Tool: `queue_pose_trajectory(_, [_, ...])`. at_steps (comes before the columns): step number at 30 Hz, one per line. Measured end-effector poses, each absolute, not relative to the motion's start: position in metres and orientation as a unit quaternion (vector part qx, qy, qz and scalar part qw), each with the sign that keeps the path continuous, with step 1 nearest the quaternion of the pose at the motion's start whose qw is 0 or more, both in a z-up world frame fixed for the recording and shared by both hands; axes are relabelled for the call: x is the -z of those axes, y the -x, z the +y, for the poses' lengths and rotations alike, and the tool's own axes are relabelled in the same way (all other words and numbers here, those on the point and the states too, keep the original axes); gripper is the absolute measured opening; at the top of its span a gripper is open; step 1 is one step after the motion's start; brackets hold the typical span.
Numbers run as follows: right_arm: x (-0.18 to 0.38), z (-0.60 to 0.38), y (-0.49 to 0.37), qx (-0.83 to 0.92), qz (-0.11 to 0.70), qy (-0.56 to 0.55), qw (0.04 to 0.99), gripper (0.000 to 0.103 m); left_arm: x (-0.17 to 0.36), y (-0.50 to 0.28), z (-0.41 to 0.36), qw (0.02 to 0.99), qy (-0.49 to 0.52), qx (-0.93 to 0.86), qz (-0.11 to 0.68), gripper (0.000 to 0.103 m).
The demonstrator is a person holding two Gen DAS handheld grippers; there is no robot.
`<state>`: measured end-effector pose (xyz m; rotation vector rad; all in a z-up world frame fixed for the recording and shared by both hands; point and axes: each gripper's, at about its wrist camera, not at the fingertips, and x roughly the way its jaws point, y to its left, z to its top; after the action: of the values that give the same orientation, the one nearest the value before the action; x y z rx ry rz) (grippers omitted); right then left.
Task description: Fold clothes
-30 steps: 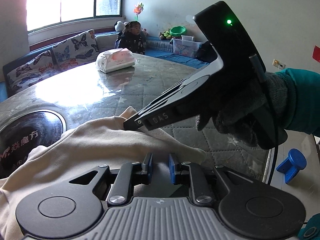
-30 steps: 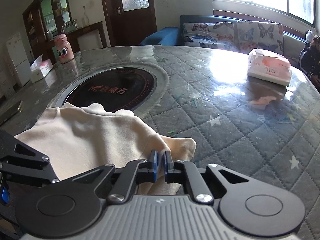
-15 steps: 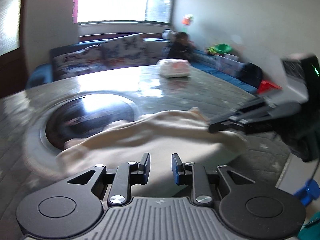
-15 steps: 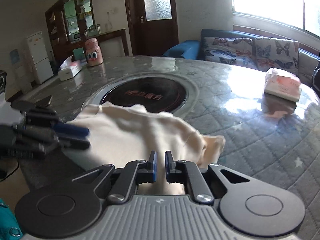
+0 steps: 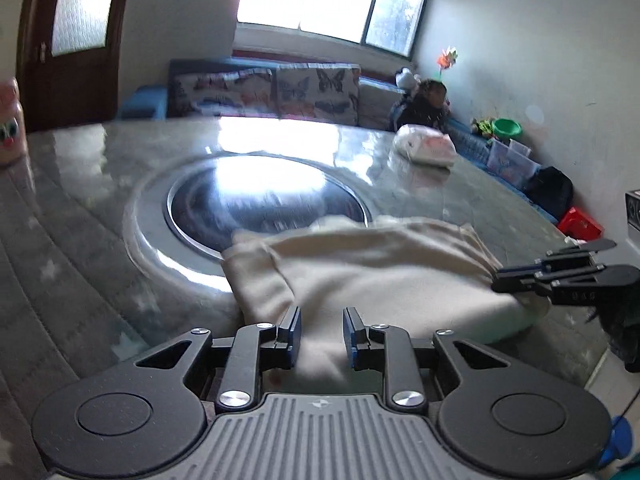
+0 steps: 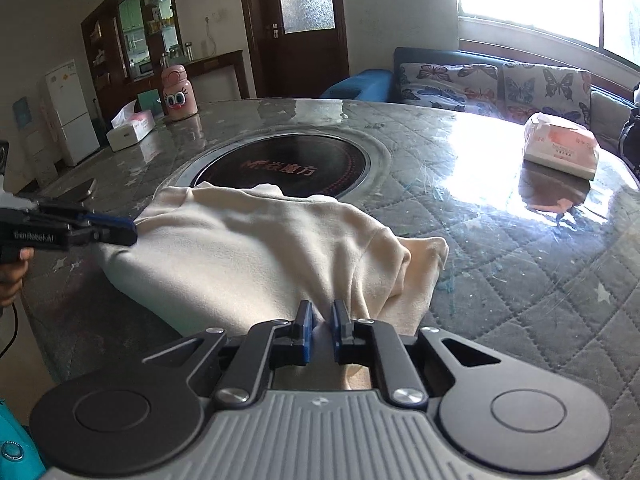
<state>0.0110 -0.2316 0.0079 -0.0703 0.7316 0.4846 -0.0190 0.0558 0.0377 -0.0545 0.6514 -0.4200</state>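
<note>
Cream garment folded at centre of worktop; right gripper fingers opening around its fabric, left gripper fingers parted, pressing nothing.

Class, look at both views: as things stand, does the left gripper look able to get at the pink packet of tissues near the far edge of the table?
Probably not directly. The left gripper sits at the near edge over the cream garment, and the tissue packet lies far across the table; nothing blocks the way, only the long stretch.
</note>
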Motion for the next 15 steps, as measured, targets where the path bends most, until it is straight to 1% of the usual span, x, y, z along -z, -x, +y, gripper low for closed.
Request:
queue_pose_trajectory(2, [-0.008,-0.231,-0.011,-0.235,0.354,0.035,0.905,0.013,-0.038,0.014,0.061,0.930,0.029,0.183,0.317,0.026])
queue_pose_trajectory(6, [-0.008,-0.230,-0.011,-0.236,0.354,0.037,0.904,0.015,-0.029,0.000,0.069,0.928,0.037,0.148,0.341,0.026])
queue_pose_trajectory(8, [-0.008,-0.230,-0.011,-0.236,0.355,0.038,0.904,0.016,-0.025,-0.004,0.069,0.927,0.038,0.146,0.344,0.024])
queue_pose_trajectory(9, [-0.008,-0.230,-0.011,-0.236,0.355,0.038,0.904,0.016,-0.024,-0.006,0.068,0.926,0.038,0.148,0.344,0.022])
queue_pose_trajectory(10, [-0.009,-0.230,-0.011,-0.236,0.355,0.038,0.904,0.016,-0.023,-0.006,0.067,0.926,0.038,0.150,0.343,0.012])
queue_pose_trajectory(12, [-0.009,-0.230,-0.011,-0.236,0.356,0.040,0.903,0.016,-0.025,-0.005,0.065,0.929,0.029,0.152,0.335,0.007])
queue_pose_trajectory(15, [-0.008,-0.228,-0.010,-0.235,0.356,0.046,0.903,0.017,-0.027,-0.004,0.063,0.935,0.014,0.150,0.323,0.005])
